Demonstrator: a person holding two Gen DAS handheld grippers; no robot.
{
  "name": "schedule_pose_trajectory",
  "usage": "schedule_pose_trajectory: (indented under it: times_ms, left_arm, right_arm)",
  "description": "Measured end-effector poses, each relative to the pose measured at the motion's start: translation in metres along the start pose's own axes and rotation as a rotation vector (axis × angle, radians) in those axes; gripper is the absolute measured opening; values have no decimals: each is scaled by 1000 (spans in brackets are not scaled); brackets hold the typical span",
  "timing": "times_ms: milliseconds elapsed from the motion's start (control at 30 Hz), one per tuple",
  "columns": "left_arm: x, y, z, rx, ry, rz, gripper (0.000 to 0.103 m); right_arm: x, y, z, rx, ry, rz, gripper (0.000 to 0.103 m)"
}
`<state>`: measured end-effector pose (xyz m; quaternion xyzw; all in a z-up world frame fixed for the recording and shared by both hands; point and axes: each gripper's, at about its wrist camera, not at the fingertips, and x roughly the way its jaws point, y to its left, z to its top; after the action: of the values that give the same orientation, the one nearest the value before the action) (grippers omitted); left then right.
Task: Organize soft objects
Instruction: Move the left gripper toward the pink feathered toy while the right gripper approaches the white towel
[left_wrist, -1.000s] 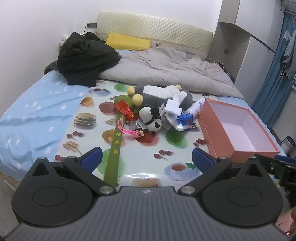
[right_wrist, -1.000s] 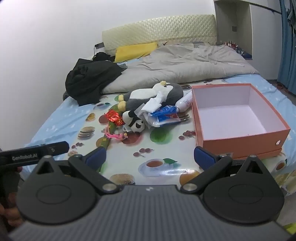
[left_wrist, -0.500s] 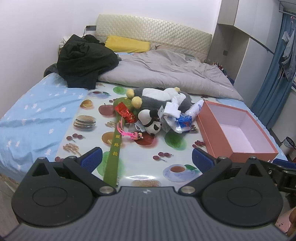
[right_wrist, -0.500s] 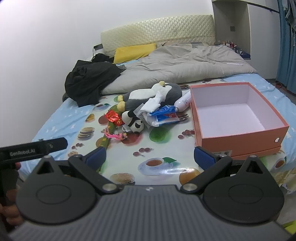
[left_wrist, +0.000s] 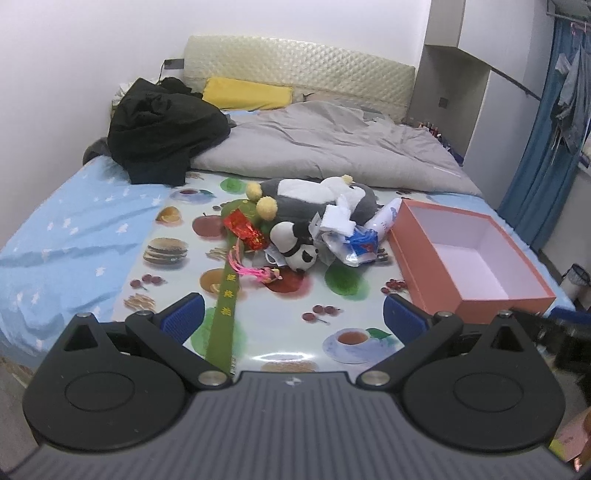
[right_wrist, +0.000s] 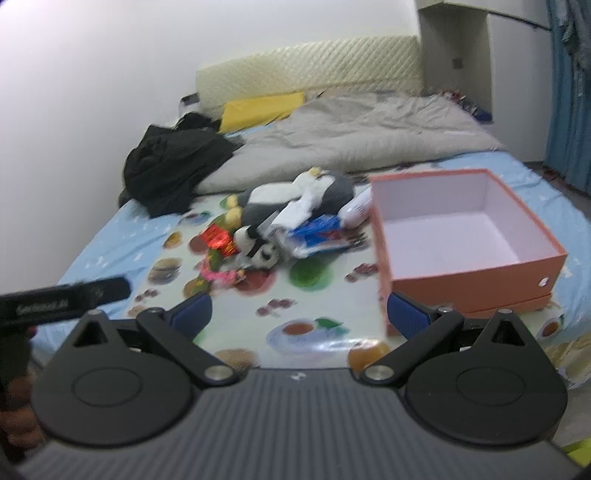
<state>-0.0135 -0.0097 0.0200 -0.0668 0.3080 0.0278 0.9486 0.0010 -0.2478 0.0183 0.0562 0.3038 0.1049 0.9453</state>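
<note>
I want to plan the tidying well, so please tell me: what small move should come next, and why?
Probably bring the left claw forward toward the small panda plush at the near edge of the pile. Both claws are open and hold nothing, the orange box on the right looks empty, and the panda seems the nearest soft toy.

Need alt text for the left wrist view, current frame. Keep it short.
Open left gripper, holding nothing, points across a bed at a pile of soft toys: a grey plush, a small panda, red and blue wrappers and a green ribbon, all on a food-print mat. An empty orange box sits right of the pile; grey blanket and black clothes lie behind.
</note>
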Motion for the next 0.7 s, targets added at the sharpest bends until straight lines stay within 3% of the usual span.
schedule_pose_trajectory:
  times_ms: [700]
  left_arm:
    - [31,5,-8,-19,28,-13,103]
  right_arm:
    - [26,-12,-16,65,38,14,103]
